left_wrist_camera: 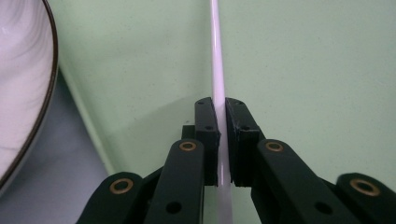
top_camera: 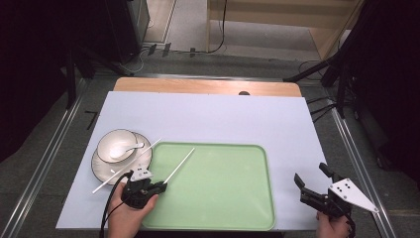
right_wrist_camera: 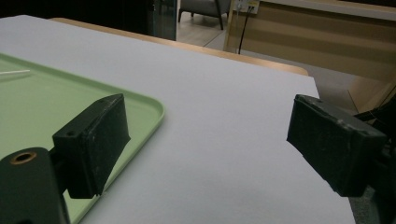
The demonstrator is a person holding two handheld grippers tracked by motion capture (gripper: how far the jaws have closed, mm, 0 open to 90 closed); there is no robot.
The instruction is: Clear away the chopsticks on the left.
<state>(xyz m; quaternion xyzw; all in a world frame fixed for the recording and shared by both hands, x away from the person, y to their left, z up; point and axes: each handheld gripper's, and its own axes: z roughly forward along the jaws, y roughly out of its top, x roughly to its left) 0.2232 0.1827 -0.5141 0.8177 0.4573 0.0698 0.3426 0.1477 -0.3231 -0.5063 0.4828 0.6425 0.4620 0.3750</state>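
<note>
1. Table (top_camera: 208, 119): covered by a pale sheet, with a wooden edge showing at the far side. Everything in use sits on its near half.
2. Green tray (top_camera: 223, 198): lies flat at the near centre of the table. Its far right corner shows in the right gripper view (right_wrist_camera: 154, 109).
3. Plate (top_camera: 101, 171) with a white bowl (top_camera: 111, 141) on it, just left of the tray's far left corner. A white spoon (top_camera: 126, 148) rests in the bowl. The dark-rimmed edge of this crockery shows at the left in the left gripper view (left_wrist_camera: 28, 93).
4. Left tool (top_camera: 159, 186): held low over the tray's near left corner, jaws pointing toward the tray's middle. Jaws are closed tight on a white chopstick (left_wrist_camera: 217, 70); in the left gripper view (left_wrist_camera: 222, 126) the stick runs straight up between the two pads, clamped near its lower end.
5. Held chopstick, high view (top_camera: 181, 163): slants from the tool's jaws up and to the right over the tray's floor, free tip toward the tray's far edge.
6. Second chopstick (top_camera: 126, 166): lies across the plate's rim, just left of the left tool, one end on the table sheet, the other near the tray's far left corner.
7. Right tool (top_camera: 314, 182): off the tray's right edge, over bare table. Jaws wide apart, nothing between them (right_wrist_camera: 208, 144).
</note>
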